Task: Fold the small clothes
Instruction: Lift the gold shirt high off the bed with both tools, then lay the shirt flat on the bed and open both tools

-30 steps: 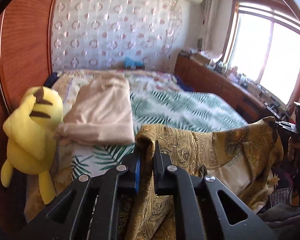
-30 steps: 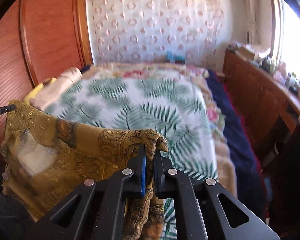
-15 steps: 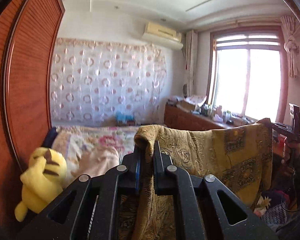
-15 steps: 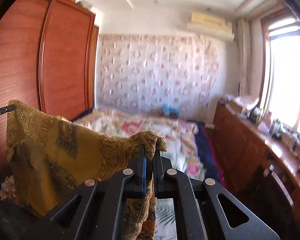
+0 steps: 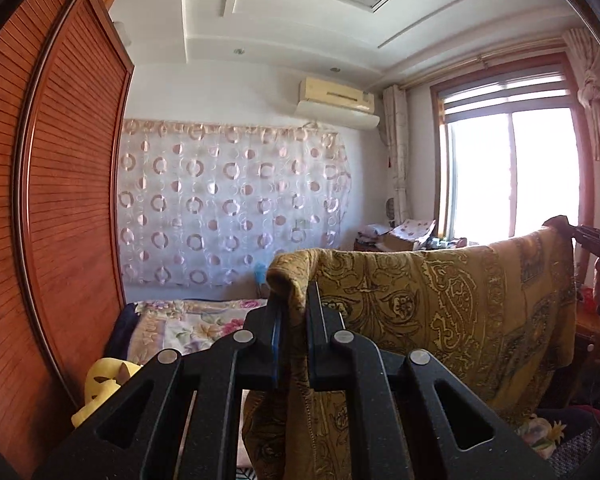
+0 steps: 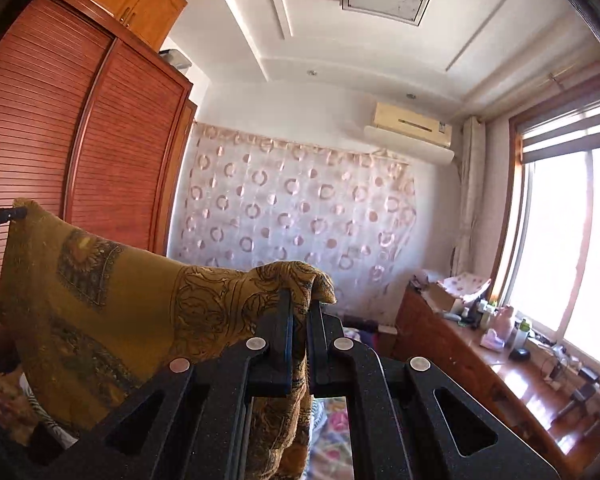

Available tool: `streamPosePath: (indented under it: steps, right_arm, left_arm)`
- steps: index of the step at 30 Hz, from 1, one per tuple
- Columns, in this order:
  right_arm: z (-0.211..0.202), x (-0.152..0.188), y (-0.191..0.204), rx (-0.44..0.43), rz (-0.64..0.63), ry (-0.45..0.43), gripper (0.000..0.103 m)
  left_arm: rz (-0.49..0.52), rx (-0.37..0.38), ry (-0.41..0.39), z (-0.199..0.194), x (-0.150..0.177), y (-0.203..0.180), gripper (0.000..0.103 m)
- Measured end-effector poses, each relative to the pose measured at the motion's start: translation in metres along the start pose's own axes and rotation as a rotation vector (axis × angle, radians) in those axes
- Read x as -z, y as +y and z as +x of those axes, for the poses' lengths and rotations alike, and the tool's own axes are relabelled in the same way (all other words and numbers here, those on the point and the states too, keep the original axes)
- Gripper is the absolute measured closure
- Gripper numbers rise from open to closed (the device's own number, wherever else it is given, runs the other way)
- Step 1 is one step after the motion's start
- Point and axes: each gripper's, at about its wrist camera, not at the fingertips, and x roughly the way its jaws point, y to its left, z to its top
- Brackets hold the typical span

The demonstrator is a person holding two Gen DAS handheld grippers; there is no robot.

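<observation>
Garment (image 5: 440,304), mustard paisley, hung spread between left gripper (image 5: 296,320) and right gripper (image 6: 298,320), each pinching top corner. Looked soft, light, limp; corners judged best hold.

Mustard-gold paisley garment (image 5: 440,300), white curtain (image 5: 228,200) with pink rings, reddish-brown slatted wardrobe (image 5: 60,200)
</observation>
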Motion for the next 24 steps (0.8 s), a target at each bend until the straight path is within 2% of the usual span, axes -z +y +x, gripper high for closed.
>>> streamPosePath:
  steps: [5, 7, 10, 11, 12, 13, 14, 17, 18, 19, 20, 24]
  right_arm:
    - [0.091, 0.018, 0.012, 0.005, -0.021, 0.095, 0.099]
    - [0.135, 0.022, 0.020, 0.009, -0.033, 0.145, 0.098]
    - [0.205, 0.044, 0.024, 0.035, -0.025, 0.229, 0.098]
    - [0.234, 0.059, 0.026, 0.039, -0.011, 0.276, 0.098]
    - [0.259, 0.069, 0.029, 0.047, 0.000, 0.328, 0.088]
    - [0.283, 0.079, 0.031, 0.073, 0.010, 0.390, 0.071]
    - [0.306, 0.096, 0.032, 0.101, 0.025, 0.465, 0.063]
    - [0.330, 0.127, 0.035, 0.104, 0.069, 0.541, 0.060]
    - [0.331, 0.135, 0.038, 0.092, 0.086, 0.550, 0.059]
    - [0.331, 0.139, 0.038, 0.075, 0.098, 0.555, 0.055]
    - [0.331, 0.140, 0.043, 0.057, 0.105, 0.560, 0.053]
    - [0.312, 0.158, 0.046, -0.004, 0.108, 0.586, 0.052]
  left_arm:
    - [0.023, -0.068, 0.092, 0.079, 0.031, 0.014, 0.093]
    - [0.023, -0.091, 0.138, 0.125, 0.053, 0.024, 0.092]
    - [0.032, -0.108, 0.208, 0.178, 0.083, 0.029, 0.074]
    - [0.022, -0.106, 0.243, 0.196, 0.097, 0.035, 0.063]
    - [0.013, -0.097, 0.269, 0.206, 0.106, 0.036, 0.057]
    - [0.004, -0.087, 0.298, 0.215, 0.116, 0.036, 0.057]
    - [-0.012, -0.086, 0.344, 0.224, 0.129, 0.039, 0.057]
    - [-0.029, -0.050, 0.404, 0.224, 0.152, 0.029, 0.056]
    - [-0.014, -0.047, 0.421, 0.221, 0.160, 0.024, 0.050]
    - [-0.001, -0.050, 0.433, 0.217, 0.167, 0.020, 0.040]
    - [0.003, -0.044, 0.435, 0.210, 0.170, 0.014, 0.024]
    - [-0.026, -0.012, 0.454, 0.193, 0.181, 0.006, 0.023]
